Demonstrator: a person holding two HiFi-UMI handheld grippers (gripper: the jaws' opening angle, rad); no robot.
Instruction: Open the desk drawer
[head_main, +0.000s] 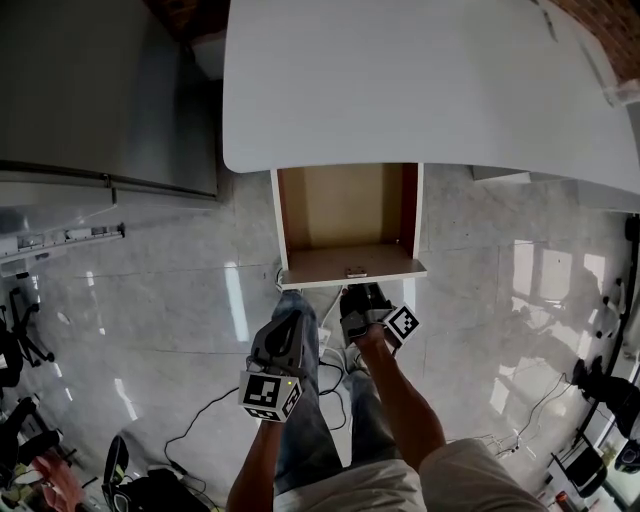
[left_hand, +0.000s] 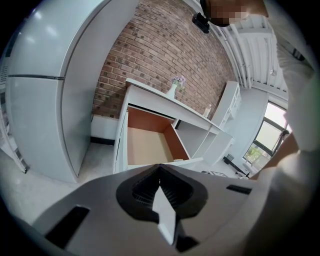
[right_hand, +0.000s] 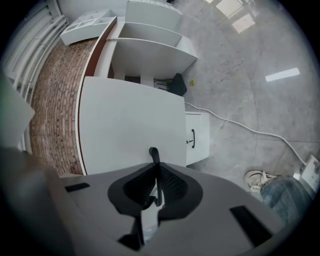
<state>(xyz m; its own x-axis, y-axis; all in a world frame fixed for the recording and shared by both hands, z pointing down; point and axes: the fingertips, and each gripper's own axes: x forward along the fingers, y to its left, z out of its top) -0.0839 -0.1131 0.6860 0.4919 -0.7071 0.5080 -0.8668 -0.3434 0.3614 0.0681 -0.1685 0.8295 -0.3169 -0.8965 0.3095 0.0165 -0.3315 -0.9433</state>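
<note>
The desk drawer (head_main: 348, 262) stands pulled out from under the white desk top (head_main: 420, 90), its brown inside bare and a small dark handle (head_main: 353, 271) on its white front. My right gripper (head_main: 362, 296) hangs just below and in front of that front panel, clear of the handle, jaws shut on nothing. My left gripper (head_main: 288, 328) is lower left of the drawer, also shut and empty. The left gripper view shows the open drawer (left_hand: 149, 142) ahead of my left gripper (left_hand: 160, 169). In the rolled right gripper view, my right gripper (right_hand: 154, 167) faces a white front with a black handle (right_hand: 192, 139).
A grey cabinet (head_main: 100, 90) stands left of the desk. Cables (head_main: 200, 420) and shoes lie on the glossy floor near the person's legs (head_main: 310, 430). White shelving (left_hand: 220, 135) stands right of the desk, and a vase (left_hand: 172, 90) sits on the desk top by the brick wall.
</note>
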